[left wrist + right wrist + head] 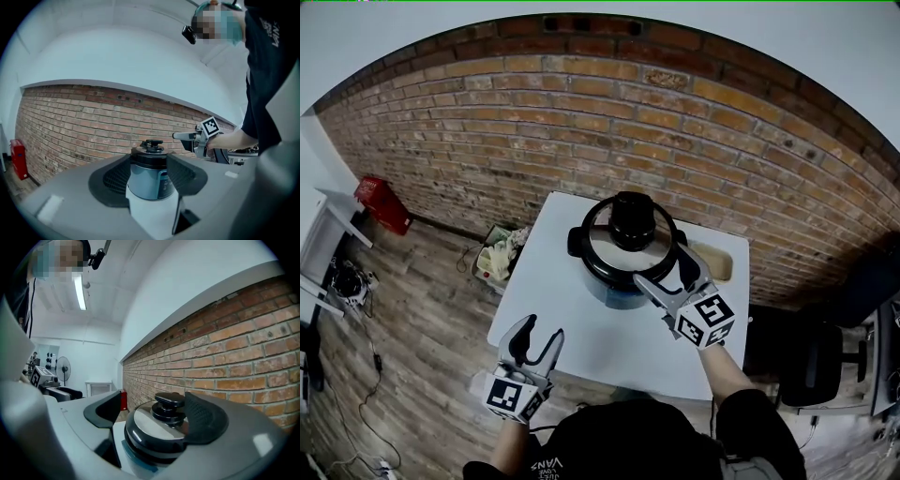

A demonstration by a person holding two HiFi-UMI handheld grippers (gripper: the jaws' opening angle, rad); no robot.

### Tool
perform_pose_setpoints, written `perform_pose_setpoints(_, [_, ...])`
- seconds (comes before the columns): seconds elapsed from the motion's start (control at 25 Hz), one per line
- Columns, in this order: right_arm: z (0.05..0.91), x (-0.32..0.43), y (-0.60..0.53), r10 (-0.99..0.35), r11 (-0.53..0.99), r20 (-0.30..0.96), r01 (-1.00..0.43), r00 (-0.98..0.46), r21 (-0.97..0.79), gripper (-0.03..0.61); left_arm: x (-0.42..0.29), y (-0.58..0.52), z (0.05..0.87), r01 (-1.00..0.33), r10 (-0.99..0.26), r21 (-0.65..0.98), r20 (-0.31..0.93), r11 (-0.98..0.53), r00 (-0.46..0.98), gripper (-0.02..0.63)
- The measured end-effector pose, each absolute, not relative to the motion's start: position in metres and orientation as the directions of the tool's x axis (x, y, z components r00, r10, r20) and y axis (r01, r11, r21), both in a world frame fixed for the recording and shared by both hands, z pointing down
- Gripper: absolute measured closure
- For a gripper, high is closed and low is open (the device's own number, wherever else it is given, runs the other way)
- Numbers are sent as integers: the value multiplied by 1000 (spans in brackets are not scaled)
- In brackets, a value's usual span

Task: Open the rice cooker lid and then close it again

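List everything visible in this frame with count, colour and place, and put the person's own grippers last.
rice cooker: 1, blue-grey body, on the table towards the wall
lid: 1, silver with a black rim and knob, sitting on the cooker
table: 1, white, against the wall
tan item: 1, on the table right of the cooker, partly hidden
brick wall: 1, red-brown, behind the table
floor: wood-look, brown
red container: 1, on the floor by the wall, far left
bag of clutter: 1, pale, on the floor left of the table
chair: 1, black, right of the table
right gripper: 1, jaws open over the lid's near right edge
left gripper: 1, jaws open, empty, at the table's near left corner
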State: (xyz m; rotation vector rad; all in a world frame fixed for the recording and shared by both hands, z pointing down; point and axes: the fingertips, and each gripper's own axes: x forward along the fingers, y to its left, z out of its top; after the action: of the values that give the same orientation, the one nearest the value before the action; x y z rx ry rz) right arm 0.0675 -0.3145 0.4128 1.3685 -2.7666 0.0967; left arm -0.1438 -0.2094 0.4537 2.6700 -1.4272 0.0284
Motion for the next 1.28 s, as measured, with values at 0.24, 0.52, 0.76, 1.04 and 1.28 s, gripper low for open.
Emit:
perform_pose_setpoints(0.24, [417,63,-361,-719,687,145,-727,-680,-2,160,-144,-228,458,-848,-844,94,88,-522,529,397])
perform_pose_setpoints(0.52, [428,56,-402,-633,757,248,-653,-733,4,163,-148,-239,463,-865,-859,108,112,-489,500,397])
perform_pose_setpoints(0.76, [439,45,-417,-535,829,318,-558,-783,20,164,-138,-245,469,-854,-845,117,125,-507,519,397])
perform_pose_setpoints(1.04, [445,32,-423,-419,899,390,-435,-820,52,169,-125,-253,473,-830,-819,120,134,-545,558,397])
perform_pose_setpoints(1.28, [459,26,-422,-362,922,455,-384,-814,46,189,-121,-257,477,-817,-811,107,104,-567,576,397])
